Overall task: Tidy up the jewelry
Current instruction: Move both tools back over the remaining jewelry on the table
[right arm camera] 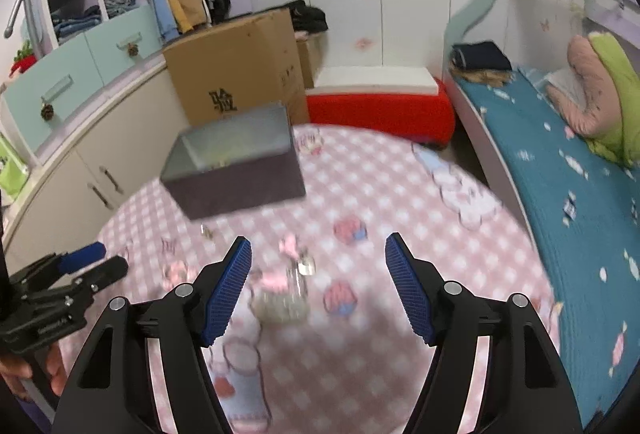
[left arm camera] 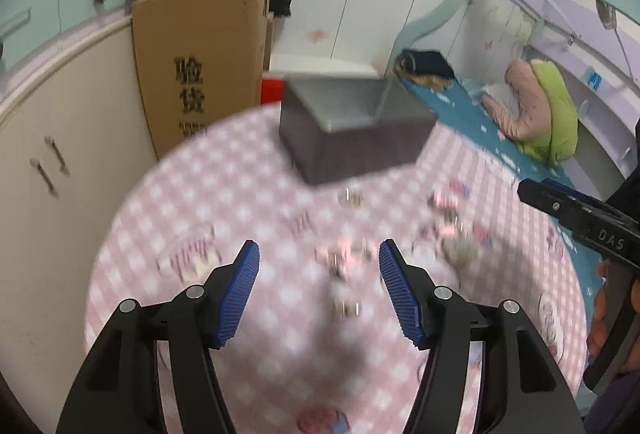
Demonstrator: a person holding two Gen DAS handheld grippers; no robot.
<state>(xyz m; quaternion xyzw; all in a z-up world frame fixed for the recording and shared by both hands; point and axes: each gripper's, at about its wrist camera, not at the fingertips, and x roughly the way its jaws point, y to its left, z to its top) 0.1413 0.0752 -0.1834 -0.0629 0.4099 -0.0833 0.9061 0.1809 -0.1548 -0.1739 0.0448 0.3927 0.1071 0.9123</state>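
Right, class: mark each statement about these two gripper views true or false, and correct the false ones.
1. The left gripper has its jaws shut on a necklace. False: the jaws stand open and hold nothing.
2. The grey box stands open on the pink checked tablecloth. True.
3. The jewelry pieces lie on the cloth outside the box. True.
4. The cardboard carton sits on the bed. False: it stands by the cabinets, behind the table.
5. The right gripper is open. True.

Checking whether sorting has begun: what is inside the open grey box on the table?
In the right wrist view, the grey box shows a pale lining with faint yellowish specks, too blurred to identify. Its near wall hides the floor.
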